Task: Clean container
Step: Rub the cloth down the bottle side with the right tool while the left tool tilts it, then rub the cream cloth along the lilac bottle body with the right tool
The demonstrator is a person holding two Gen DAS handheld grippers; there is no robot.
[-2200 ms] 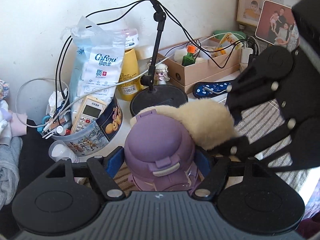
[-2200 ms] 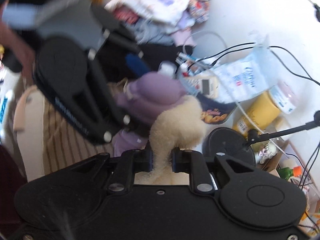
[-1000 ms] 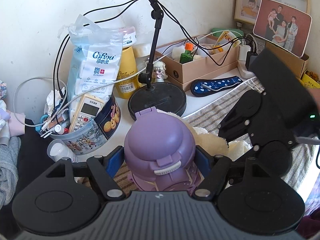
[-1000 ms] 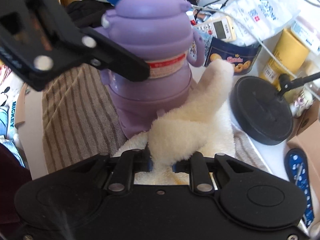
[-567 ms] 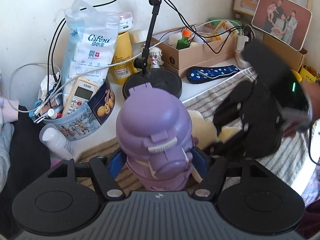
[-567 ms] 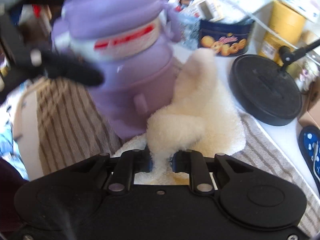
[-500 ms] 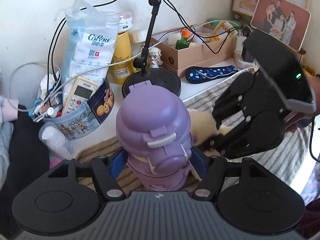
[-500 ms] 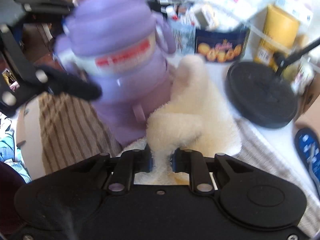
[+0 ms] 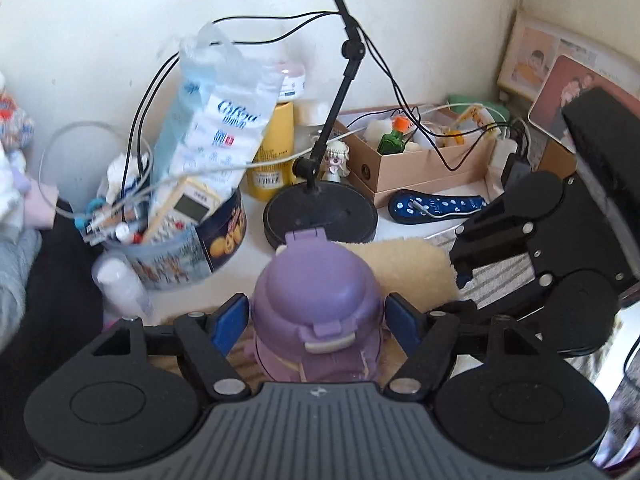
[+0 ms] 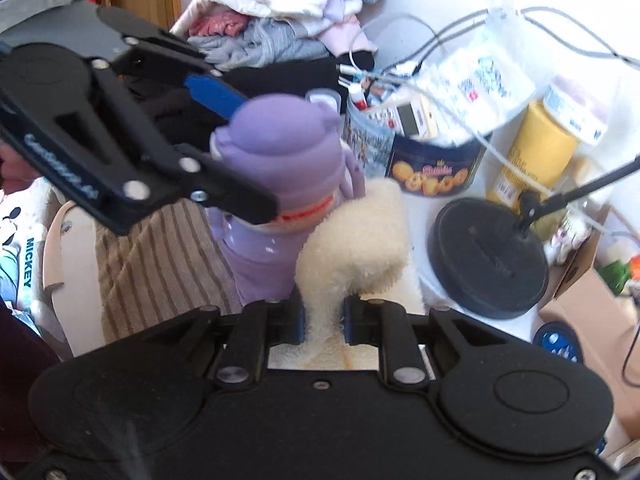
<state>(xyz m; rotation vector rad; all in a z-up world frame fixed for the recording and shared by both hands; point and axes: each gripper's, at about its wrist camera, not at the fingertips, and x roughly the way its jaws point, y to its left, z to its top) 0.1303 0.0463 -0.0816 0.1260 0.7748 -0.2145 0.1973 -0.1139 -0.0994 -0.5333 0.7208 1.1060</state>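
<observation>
From the left wrist camera, the left gripper [image 9: 318,322] is closed on a purple bottle [image 9: 316,304], its blue pads pressed to either side just under the domed lid. The bottle stands upright over a striped towel [image 9: 496,276] on the table. A cream fluffy cloth [image 9: 404,268] lies against the bottle's far right side, and the right gripper [image 9: 460,276] reaches in from the right with its tips at the cloth's edge. Behind the bottle stands a round black stand base [image 9: 320,214] with a thin pole rising from it. To the left, a cookie tin [image 9: 192,248] holds a remote control [image 9: 188,208], pens and cables. A plastic pack [image 9: 224,128] leaning out of the tin carries blue lettering, blurred but roughly "Cofoa". A yellow canister [image 9: 274,148] shows a barcode label. A cardboard box [image 9: 420,164] holds a small green bottle with an orange cap, and framed photos [image 9: 560,84] lean in the corner.

From the right wrist camera, the right gripper [image 10: 323,320] has its fingers nearly together, pinching a fold of the cloth [image 10: 356,240], whose bunched end presses against the bottle [image 10: 280,184] below a band with red print too blurred to read. The left gripper [image 10: 248,156] grips the bottle from the left; white writing along its arm is illegible. The tin [image 10: 428,172] shows pictured cookies and a gold script name I cannot make out. At the left edge, fabric reads "MICKEY" [image 10: 30,260]. A heap of clothes [image 10: 288,8] lies beyond.
</observation>
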